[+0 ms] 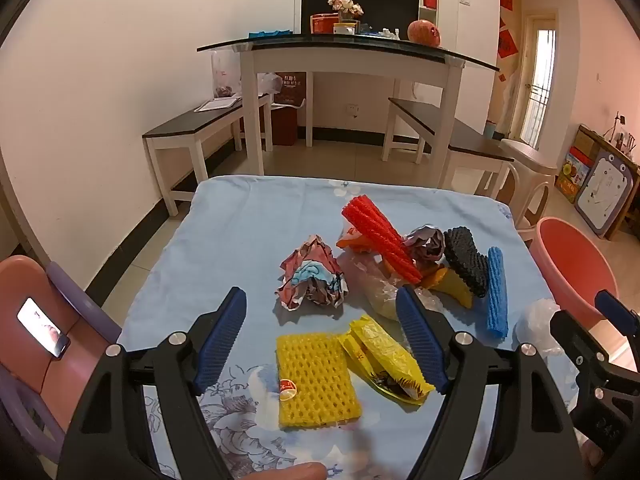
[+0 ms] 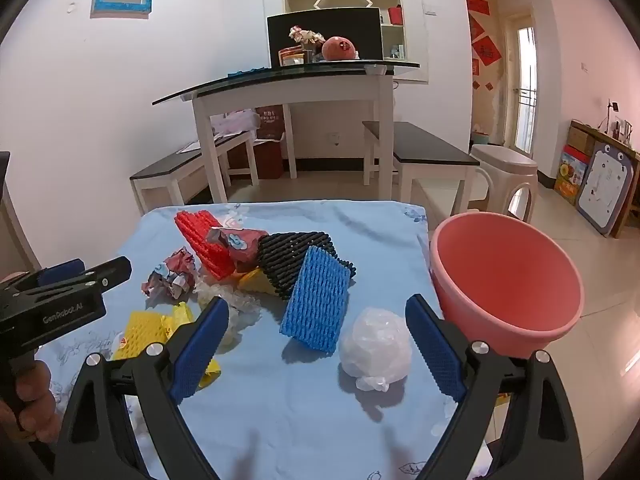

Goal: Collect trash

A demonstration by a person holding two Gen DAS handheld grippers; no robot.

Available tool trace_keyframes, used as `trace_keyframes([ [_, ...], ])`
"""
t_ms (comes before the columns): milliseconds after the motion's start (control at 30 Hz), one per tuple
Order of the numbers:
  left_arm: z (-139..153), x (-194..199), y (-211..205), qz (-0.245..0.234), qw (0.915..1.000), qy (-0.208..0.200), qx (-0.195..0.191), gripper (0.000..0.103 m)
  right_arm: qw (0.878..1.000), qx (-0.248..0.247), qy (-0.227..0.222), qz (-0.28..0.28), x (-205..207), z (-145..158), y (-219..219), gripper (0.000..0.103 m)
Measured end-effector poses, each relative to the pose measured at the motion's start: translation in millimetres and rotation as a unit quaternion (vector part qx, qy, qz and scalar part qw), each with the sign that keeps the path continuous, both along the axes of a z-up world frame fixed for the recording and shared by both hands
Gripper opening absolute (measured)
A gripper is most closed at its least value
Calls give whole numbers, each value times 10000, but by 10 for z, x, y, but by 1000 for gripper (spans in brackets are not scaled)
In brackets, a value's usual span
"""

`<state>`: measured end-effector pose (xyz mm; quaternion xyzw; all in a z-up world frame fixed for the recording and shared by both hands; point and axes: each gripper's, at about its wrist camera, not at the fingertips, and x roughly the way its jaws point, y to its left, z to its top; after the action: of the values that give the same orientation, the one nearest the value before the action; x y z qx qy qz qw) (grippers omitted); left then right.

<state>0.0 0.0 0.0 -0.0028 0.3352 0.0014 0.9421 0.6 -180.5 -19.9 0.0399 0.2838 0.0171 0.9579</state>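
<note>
Trash lies on the blue cloth table [image 1: 224, 240]. My left gripper [image 1: 320, 320] is open above a yellow foam net [image 1: 316, 380] and a yellow wrapper [image 1: 384, 360], with a crumpled paper ball [image 1: 312, 276] just beyond. My right gripper [image 2: 316, 332] is open above the table, with a blue foam net [image 2: 316, 304] and a white plastic ball [image 2: 376, 348] between its fingers. Red foam net [image 2: 204, 240], black foam net [image 2: 296, 256] and clear plastic [image 1: 380, 292] lie in the pile. A pink basin [image 2: 508, 280] stands at the table's right edge.
A white glass-topped table [image 1: 344, 52] with benches stands behind. A beige stool [image 2: 504, 176] is at the right. A pink and purple chair [image 1: 40, 320] with a phone [image 1: 44, 328] on it is at the left. The left gripper shows in the right wrist view [image 2: 100, 276].
</note>
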Motion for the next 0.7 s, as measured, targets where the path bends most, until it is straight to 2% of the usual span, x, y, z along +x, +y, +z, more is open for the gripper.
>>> trace_keyframes([
  [700, 3, -2, 0, -6, 10000, -43, -35, 78, 9999, 46, -115, -94, -80, 87, -17, 89],
])
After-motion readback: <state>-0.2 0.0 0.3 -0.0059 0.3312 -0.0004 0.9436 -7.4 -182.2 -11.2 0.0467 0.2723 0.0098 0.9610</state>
